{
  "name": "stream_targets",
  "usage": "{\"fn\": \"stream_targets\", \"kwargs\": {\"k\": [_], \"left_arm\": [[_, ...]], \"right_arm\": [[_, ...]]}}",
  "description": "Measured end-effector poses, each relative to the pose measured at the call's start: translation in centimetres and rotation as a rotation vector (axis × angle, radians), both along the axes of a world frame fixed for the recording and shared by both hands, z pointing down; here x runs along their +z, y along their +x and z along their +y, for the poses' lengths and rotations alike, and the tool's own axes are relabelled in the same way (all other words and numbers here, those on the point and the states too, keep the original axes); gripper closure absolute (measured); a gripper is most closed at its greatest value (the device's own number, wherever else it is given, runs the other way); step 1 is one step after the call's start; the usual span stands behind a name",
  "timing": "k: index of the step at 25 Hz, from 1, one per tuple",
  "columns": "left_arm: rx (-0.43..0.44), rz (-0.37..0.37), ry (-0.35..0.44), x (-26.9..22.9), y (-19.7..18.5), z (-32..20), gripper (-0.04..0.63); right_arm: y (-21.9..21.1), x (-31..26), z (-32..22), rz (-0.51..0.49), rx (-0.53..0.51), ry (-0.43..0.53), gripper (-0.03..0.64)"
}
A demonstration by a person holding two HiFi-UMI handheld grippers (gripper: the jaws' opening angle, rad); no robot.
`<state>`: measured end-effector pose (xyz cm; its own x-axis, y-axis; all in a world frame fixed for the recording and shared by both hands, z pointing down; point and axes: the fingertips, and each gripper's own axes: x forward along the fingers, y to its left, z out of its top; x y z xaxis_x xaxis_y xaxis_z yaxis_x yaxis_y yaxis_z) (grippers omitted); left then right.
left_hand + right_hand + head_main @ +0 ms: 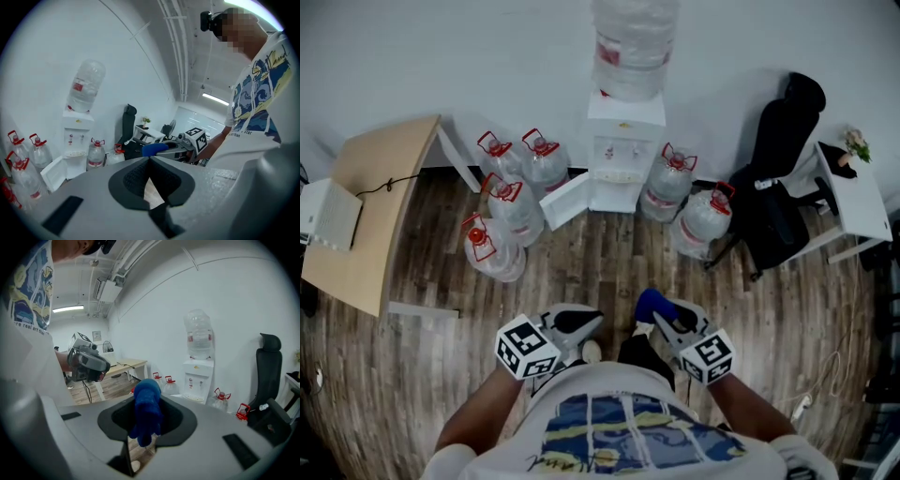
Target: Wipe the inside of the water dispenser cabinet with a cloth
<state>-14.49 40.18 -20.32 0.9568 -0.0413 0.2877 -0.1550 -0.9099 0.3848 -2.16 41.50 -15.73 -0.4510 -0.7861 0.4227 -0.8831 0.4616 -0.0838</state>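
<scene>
While the left tool [592,323] is closed, the right tool [661,319] grips blue cloth [147,411].

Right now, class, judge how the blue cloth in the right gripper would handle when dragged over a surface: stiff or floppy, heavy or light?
Probably floppy: the blue cloth bunches and droops between the jaws of the right gripper. Likely light, since one pinch carries all of it. Its fuzzy surface should grip rather than slide.
</scene>
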Motion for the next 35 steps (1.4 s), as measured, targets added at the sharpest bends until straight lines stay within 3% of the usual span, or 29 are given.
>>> {"fn": "stream_targets", "kwargs": {"k": [15,35], "left_arm": [[0.016,0.01,0.004,0.2,-2.5,0.7,0.594],[-0.002,0.022,-0.011,1.3,-4.4,1.5,0.594]], "right_arm": [[-2.8,-1.8,1.2,-0.01,0.037,0.044,0.522],[-4.3,-1.9,2.0,0.015,0.039,0.025,0.522]]}}
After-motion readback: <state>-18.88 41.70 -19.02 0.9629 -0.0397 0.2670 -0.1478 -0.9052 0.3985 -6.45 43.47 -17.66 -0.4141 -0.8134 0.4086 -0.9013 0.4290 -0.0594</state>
